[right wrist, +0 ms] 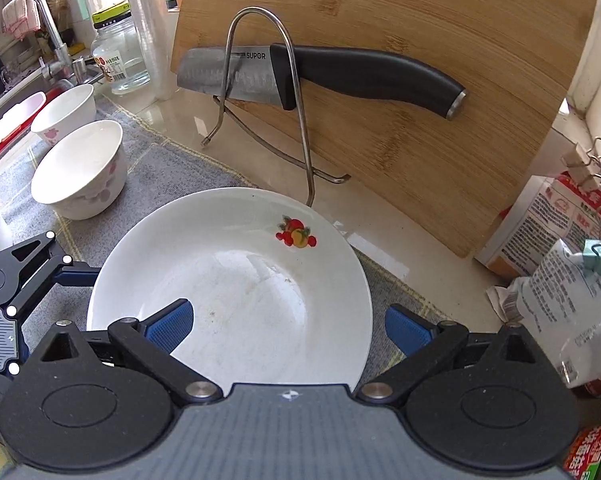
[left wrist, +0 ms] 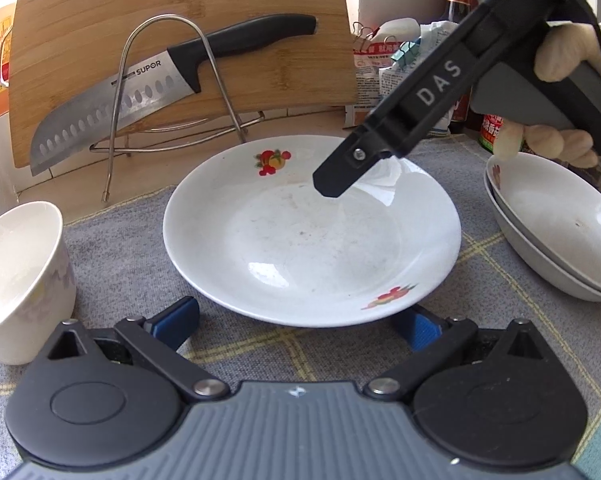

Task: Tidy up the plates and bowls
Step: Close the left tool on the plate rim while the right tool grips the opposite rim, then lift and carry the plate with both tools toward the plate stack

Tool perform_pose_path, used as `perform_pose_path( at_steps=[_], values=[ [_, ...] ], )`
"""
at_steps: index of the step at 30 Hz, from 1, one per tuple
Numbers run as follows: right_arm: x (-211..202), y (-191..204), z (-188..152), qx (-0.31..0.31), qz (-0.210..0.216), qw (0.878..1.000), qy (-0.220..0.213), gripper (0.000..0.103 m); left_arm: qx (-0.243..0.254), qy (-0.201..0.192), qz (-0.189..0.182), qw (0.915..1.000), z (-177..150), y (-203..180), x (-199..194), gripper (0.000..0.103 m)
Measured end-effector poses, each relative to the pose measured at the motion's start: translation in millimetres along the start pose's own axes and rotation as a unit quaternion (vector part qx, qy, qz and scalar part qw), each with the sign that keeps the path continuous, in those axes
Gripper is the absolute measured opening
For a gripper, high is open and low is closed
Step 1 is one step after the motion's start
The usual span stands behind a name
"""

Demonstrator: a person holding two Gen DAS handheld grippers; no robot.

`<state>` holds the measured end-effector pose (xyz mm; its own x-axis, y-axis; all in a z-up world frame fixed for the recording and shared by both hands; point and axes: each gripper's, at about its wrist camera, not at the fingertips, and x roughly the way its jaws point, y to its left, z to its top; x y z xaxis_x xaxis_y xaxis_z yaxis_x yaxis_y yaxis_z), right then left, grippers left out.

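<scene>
- lying flat on the grey checked cloth over the counter, the white plate with red fruit prints sits in the middle, bare of any load.
- the left tool has its blue pads spread wide just at the plate's near rim, one to each side, pressing on nothing.
- the right tool hangs over the same plate with its fingers wide apart and nothing clamped; its left pad is above the plate's bowl, its right pad just outside the rim.
- in the left wrist view, a hand in a pale glove grips the right tool's handle.
- a stack of two shallow white dishes rests on the cloth to the plate's right.
- two white bowls with pink flowers stand upright on the plate's other side, towards the sink.
- behind the plate, a bamboo chopping board leans in a wire rack, a black-handled kitchen knife held across it.
</scene>
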<state>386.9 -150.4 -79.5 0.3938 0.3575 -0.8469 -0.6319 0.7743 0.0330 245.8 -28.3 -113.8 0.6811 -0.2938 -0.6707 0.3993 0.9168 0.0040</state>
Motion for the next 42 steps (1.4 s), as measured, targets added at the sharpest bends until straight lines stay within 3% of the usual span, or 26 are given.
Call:
perform_pose_path(
  at_steps=[23,42],
  values=[
    [39,-26,21,0.017,0.117,0.992,0.039,0.103,0.010,0.006,-0.015,0.9998,4,1,4,0.102],
    [43,-27,27,0.000,0.142,0.984,0.103,0.103,0.032,0.001,-0.020,0.9993,4,-2,2,0.103]
  ],
)
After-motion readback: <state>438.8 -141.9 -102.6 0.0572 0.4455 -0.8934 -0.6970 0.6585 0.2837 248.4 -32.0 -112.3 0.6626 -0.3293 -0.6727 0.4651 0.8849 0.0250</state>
